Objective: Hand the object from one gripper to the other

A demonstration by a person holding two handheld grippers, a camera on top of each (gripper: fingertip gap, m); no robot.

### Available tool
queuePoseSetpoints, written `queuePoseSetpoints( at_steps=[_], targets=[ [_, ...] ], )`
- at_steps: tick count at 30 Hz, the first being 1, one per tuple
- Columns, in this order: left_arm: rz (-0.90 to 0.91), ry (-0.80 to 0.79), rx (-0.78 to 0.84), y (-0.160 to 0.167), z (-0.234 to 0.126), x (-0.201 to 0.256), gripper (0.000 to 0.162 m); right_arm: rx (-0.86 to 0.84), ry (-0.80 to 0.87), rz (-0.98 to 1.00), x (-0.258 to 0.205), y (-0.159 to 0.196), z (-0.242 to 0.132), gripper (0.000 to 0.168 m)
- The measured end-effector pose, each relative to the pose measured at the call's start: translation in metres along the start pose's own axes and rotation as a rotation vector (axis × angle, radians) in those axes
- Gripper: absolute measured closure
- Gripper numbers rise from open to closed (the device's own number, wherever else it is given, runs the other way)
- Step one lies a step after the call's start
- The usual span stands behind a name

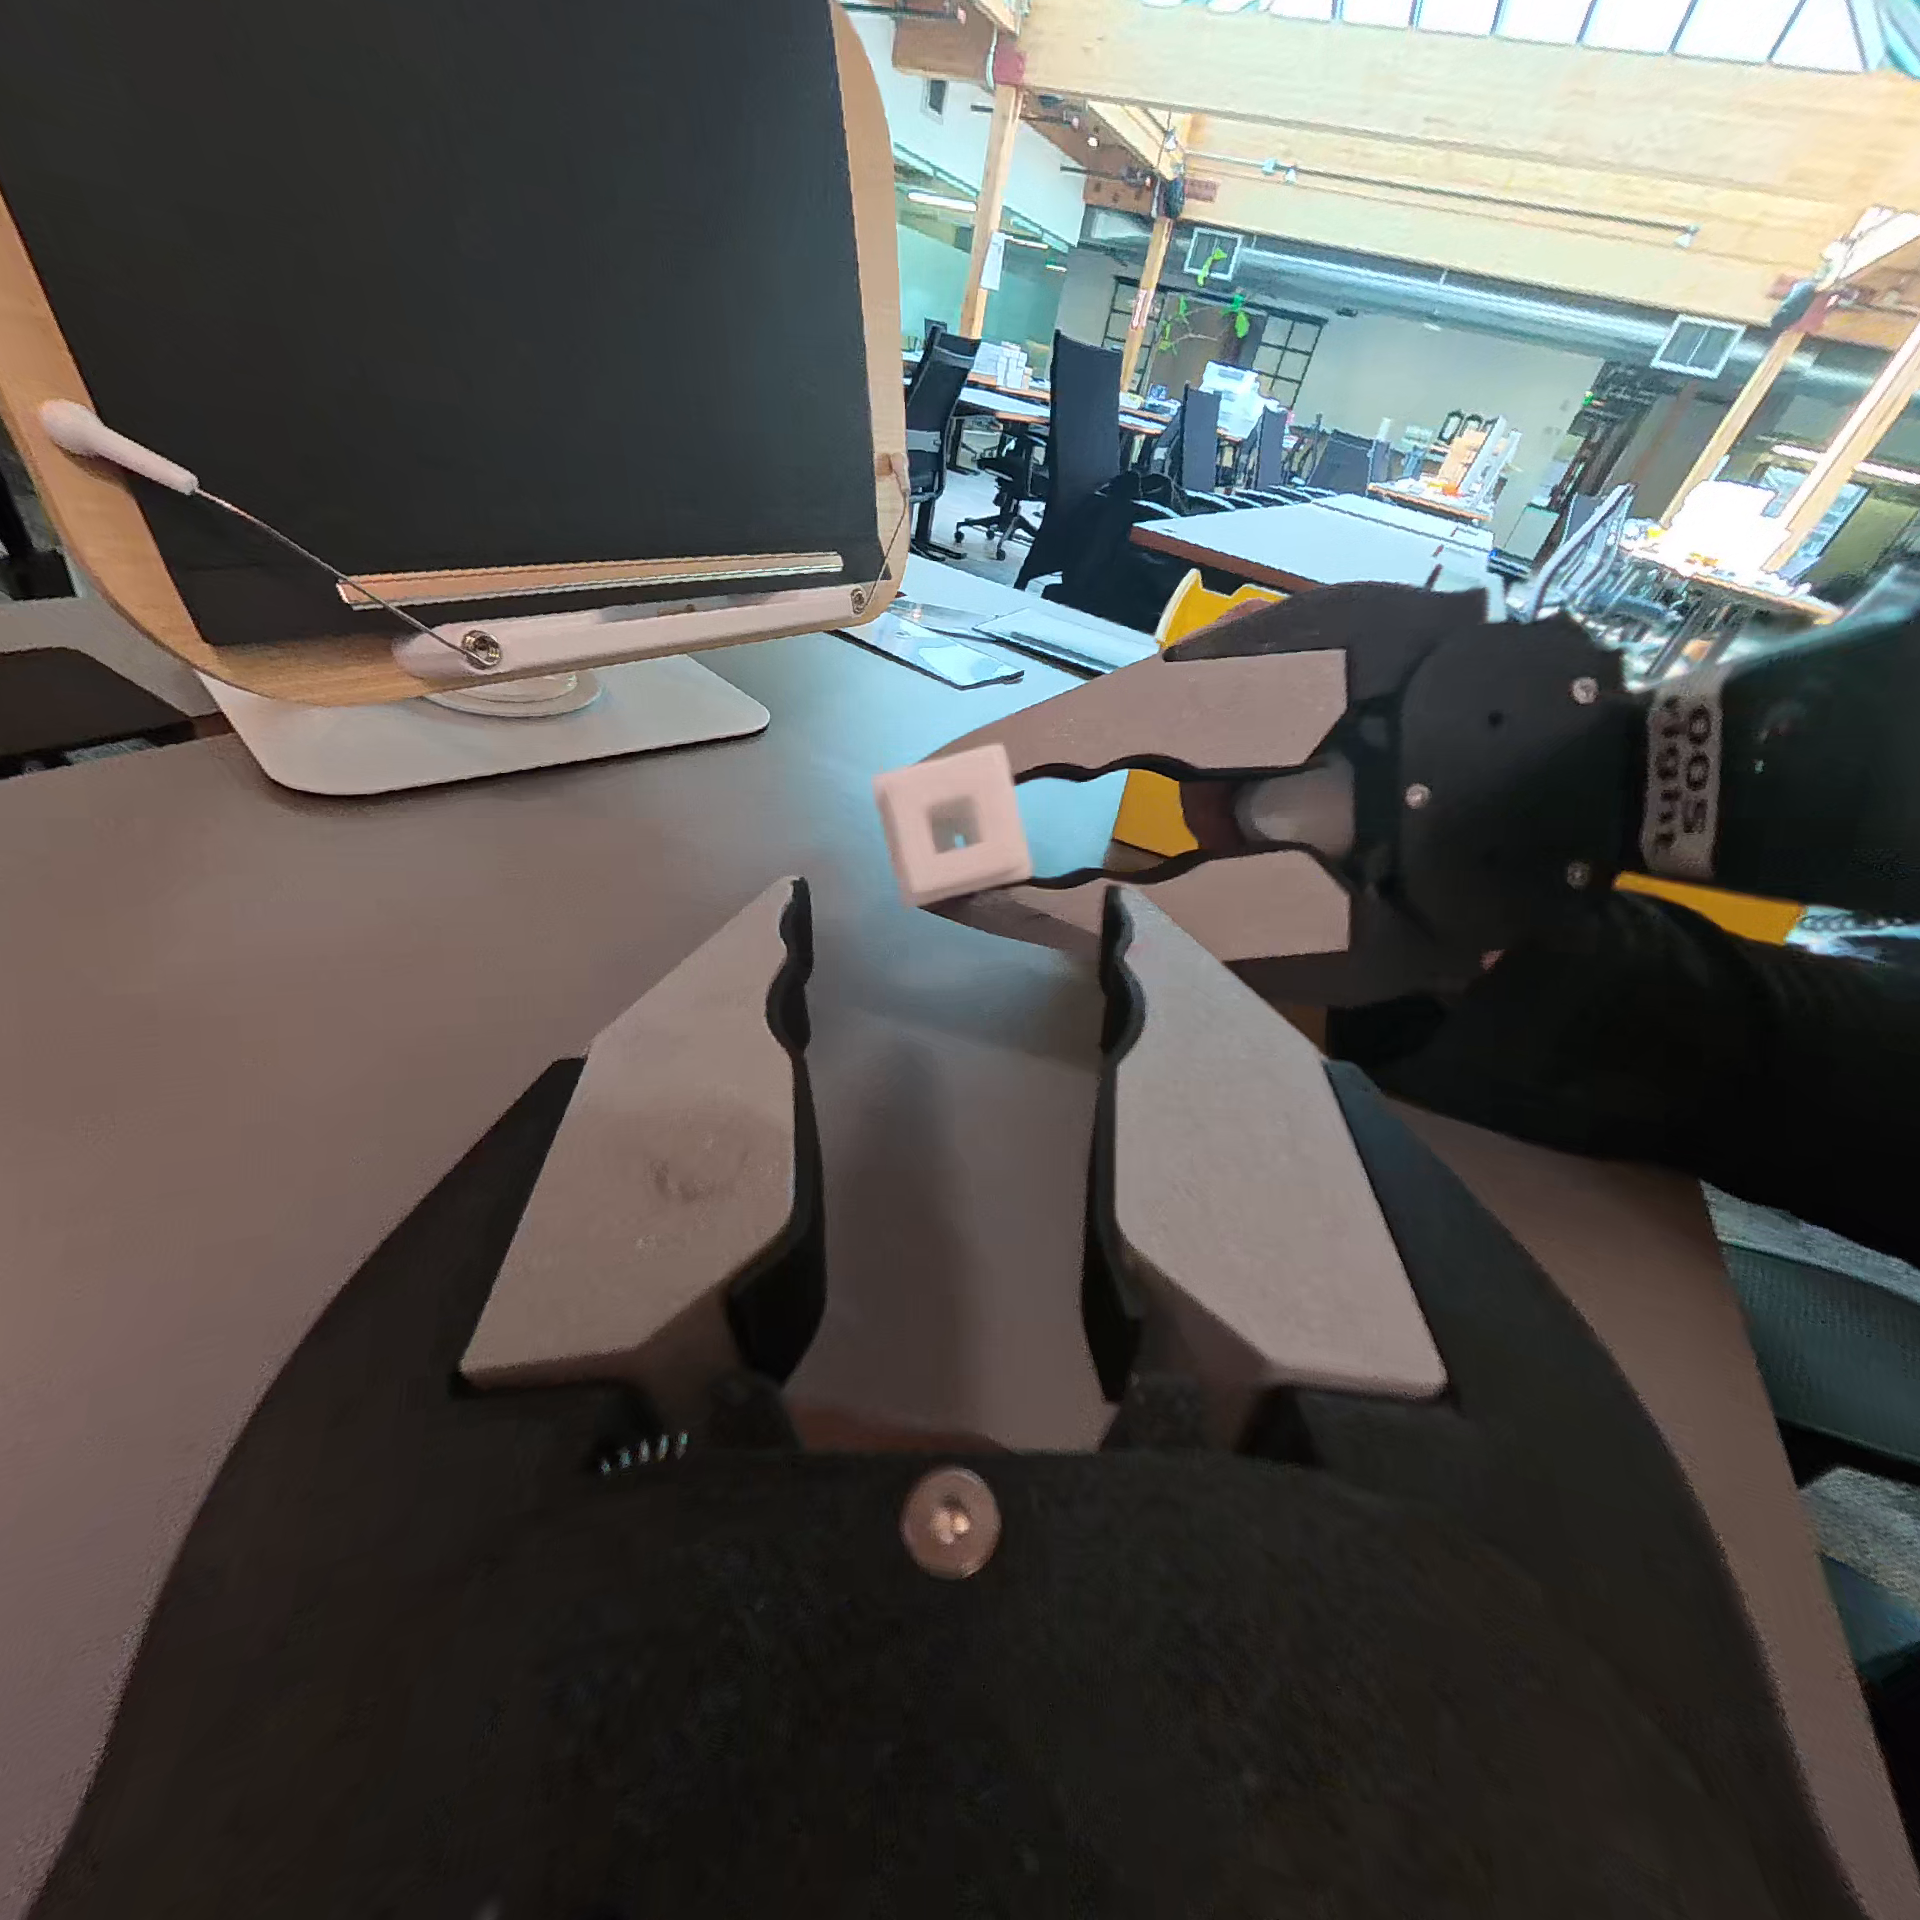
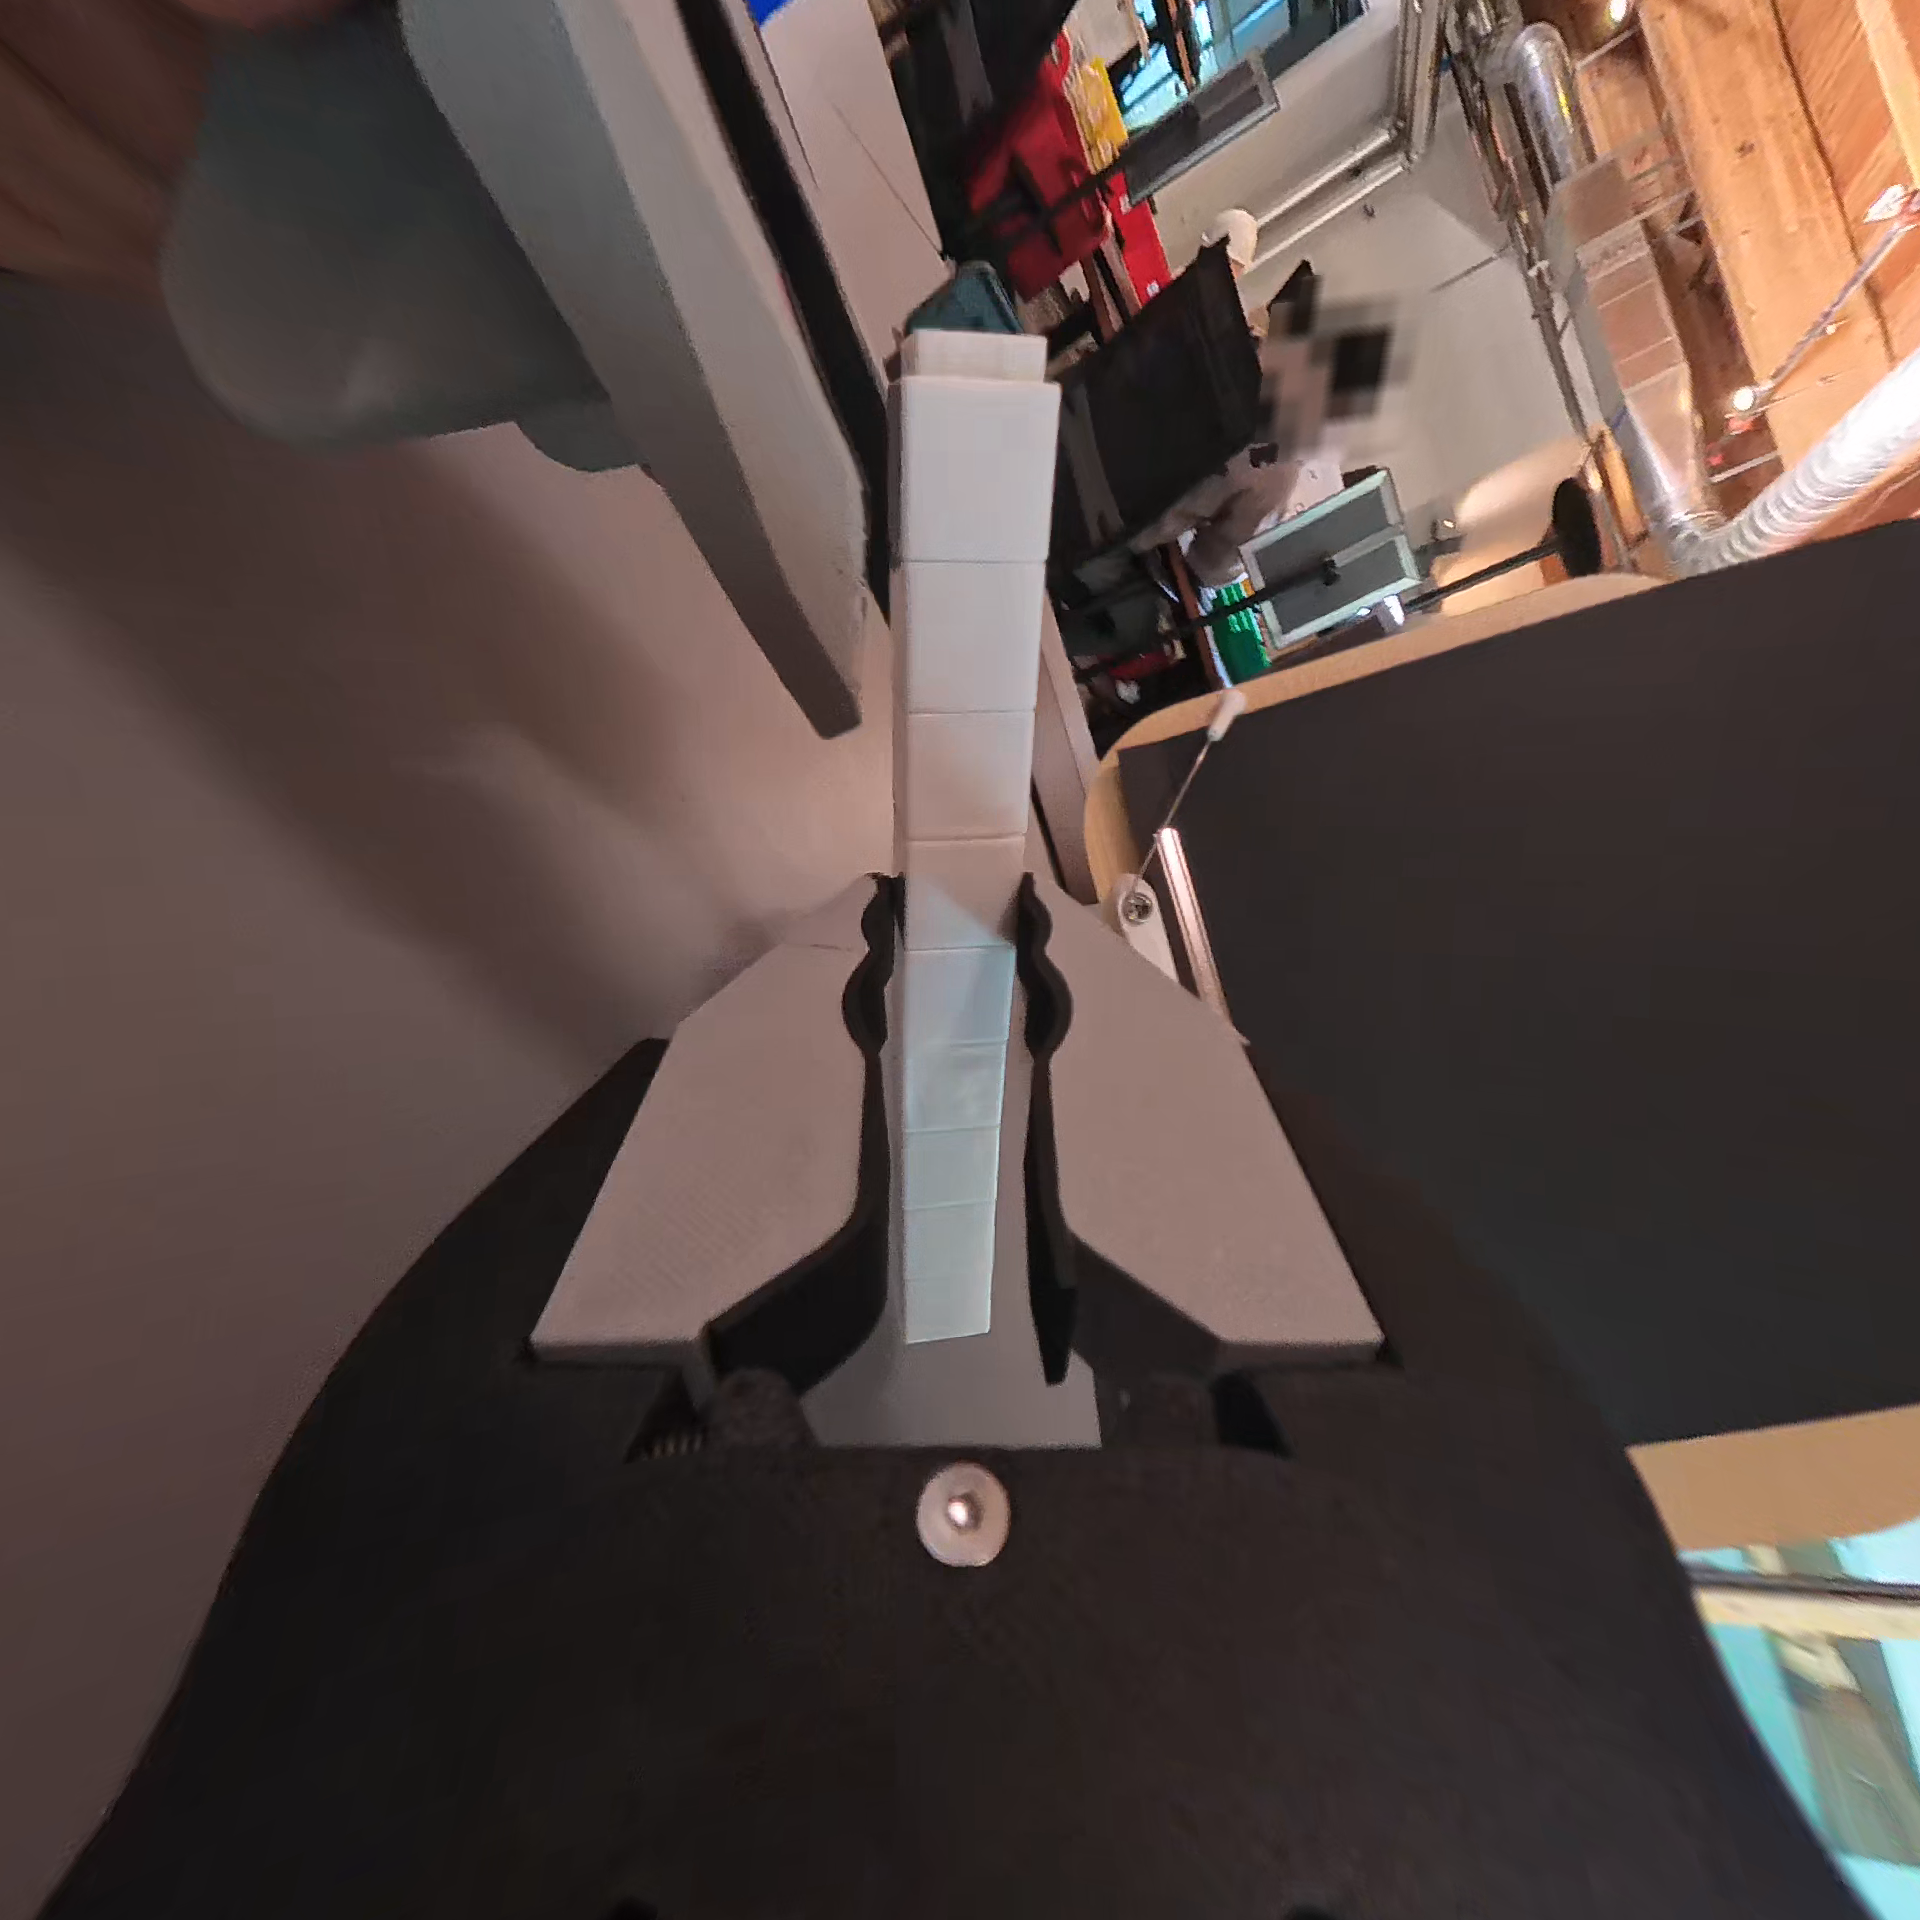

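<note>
A long white square bar (image 2: 971, 623), scored into several segments, is clamped between the fingers of my right gripper (image 2: 956, 894) and sticks out well past its fingertips. In the left wrist view the bar shows end-on as a white square with a hole (image 1: 951, 831), held by the right gripper (image 1: 971, 831), which comes in from the right. My left gripper (image 1: 956, 914) is open and empty. The bar's end hangs just beyond and above the gap between its fingertips, not touching them.
A black board in a wooden frame (image 1: 447, 312) stands on a white base at the back left of the dark table (image 1: 312, 987); it also shows in the right wrist view (image 2: 1558, 935). A yellow object (image 1: 1153, 821) sits behind the right gripper. A black sleeve (image 1: 1662, 1039) holds that gripper.
</note>
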State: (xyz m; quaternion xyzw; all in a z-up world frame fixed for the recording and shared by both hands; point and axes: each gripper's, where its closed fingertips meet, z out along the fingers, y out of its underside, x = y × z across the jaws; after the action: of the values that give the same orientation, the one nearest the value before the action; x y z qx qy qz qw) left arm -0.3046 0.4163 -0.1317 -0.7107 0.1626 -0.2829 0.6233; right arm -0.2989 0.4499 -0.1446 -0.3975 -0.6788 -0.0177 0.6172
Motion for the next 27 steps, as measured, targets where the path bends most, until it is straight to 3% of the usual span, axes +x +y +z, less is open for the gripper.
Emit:
queuePoseSetpoints(
  at_steps=[4,9,14,19,24,27],
  targets=[
    [-0.03,-0.017,-0.006,0.003,0.004,-0.002,0.111,-0.071,0.061,-0.116,0.001,0.0,0.003,0.149],
    [-0.074,-0.016,0.041,-0.003,0.0,-0.006,0.141,-0.051,0.073,-0.184,-0.009,-0.018,0.003,0.149],
    [-0.123,0.02,0.031,-0.003,-0.002,-0.008,0.141,-0.024,0.071,-0.096,-0.01,-0.019,0.004,0.149],
    [-0.239,0.01,0.106,-0.013,-0.01,-0.023,0.141,0.095,0.04,0.227,0.003,-0.022,-0.005,0.136],
    [-0.488,0.097,0.377,-0.048,-0.035,-0.04,0.141,0.363,-0.236,0.761,0.009,-0.053,-0.027,0.136],
    [-0.534,0.164,0.479,-0.062,-0.046,-0.039,0.142,0.502,-0.433,1.065,0.011,-0.067,-0.034,0.137]
  ],
)
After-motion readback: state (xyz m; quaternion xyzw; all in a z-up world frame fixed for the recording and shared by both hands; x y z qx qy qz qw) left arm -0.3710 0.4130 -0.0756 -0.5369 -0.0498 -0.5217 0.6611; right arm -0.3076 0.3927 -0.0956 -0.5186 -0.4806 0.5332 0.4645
